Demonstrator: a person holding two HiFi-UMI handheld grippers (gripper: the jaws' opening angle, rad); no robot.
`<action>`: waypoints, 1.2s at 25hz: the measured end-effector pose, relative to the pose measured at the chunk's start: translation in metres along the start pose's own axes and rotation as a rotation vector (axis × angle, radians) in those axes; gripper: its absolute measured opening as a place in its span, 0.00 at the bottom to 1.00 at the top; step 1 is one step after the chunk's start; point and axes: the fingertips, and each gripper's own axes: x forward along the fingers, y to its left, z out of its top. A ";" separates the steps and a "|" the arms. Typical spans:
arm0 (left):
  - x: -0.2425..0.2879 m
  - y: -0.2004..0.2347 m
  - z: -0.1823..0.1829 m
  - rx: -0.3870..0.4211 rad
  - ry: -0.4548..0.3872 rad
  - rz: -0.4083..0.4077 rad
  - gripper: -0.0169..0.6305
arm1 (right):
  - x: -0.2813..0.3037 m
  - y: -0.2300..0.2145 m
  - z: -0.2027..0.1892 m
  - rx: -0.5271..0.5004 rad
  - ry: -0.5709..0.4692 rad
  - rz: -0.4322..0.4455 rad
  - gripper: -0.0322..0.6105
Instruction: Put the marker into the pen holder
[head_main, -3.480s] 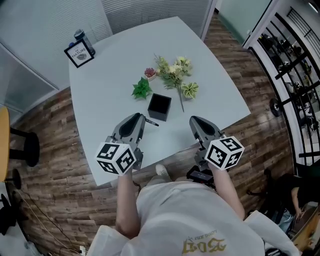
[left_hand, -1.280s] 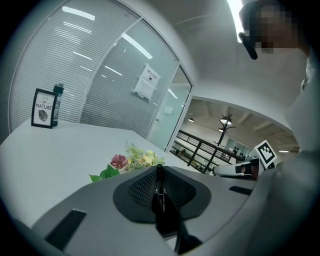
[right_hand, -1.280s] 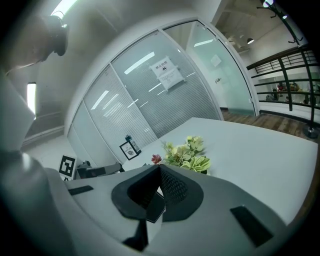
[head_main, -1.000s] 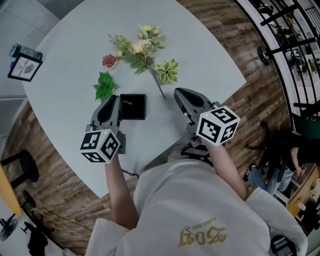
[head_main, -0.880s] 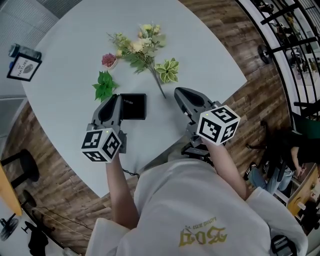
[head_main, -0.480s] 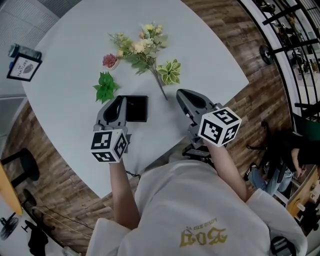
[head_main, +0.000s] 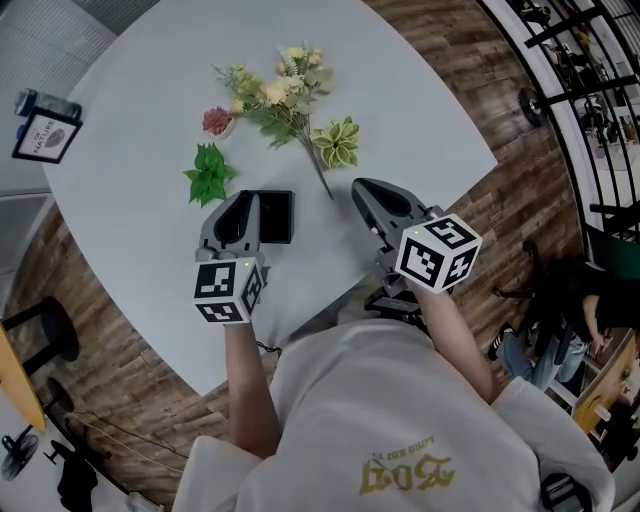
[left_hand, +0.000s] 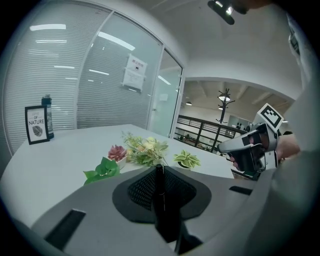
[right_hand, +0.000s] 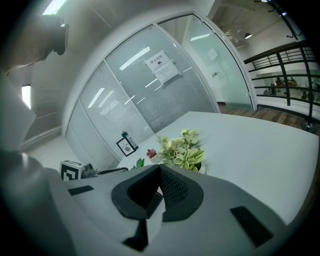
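The black square pen holder (head_main: 279, 216) stands on the pale table (head_main: 130, 215), just in front of me. My left gripper (head_main: 245, 199) reaches over the holder's left edge. In the left gripper view a black marker (left_hand: 160, 197) stands upright between the jaws, and my left gripper (left_hand: 159, 170) is shut on it. In the head view the gripper hides the marker. My right gripper (head_main: 359, 187) hovers to the right of the holder with its fingertips together and nothing between them. That gripper (left_hand: 247, 150) also shows at the right of the left gripper view.
A bunch of artificial flowers (head_main: 283, 98) lies beyond the holder, with a green leaf sprig (head_main: 207, 175) and a small pink succulent (head_main: 217, 121) to its left. A framed card (head_main: 38, 135) stands at the far left. The table's near edge runs under both grippers.
Over the last second my left gripper has shifted right, from beside the pen holder to over its left edge. The right gripper has hardly moved.
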 end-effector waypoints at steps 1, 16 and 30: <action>0.000 0.000 0.000 0.002 0.001 0.003 0.10 | 0.000 0.000 -0.001 0.000 0.000 0.001 0.08; -0.015 0.008 0.011 -0.014 -0.051 0.070 0.17 | -0.022 0.002 0.001 -0.006 -0.033 -0.005 0.08; -0.080 -0.015 0.052 -0.044 -0.218 0.056 0.17 | -0.058 0.049 0.012 -0.092 -0.125 0.022 0.08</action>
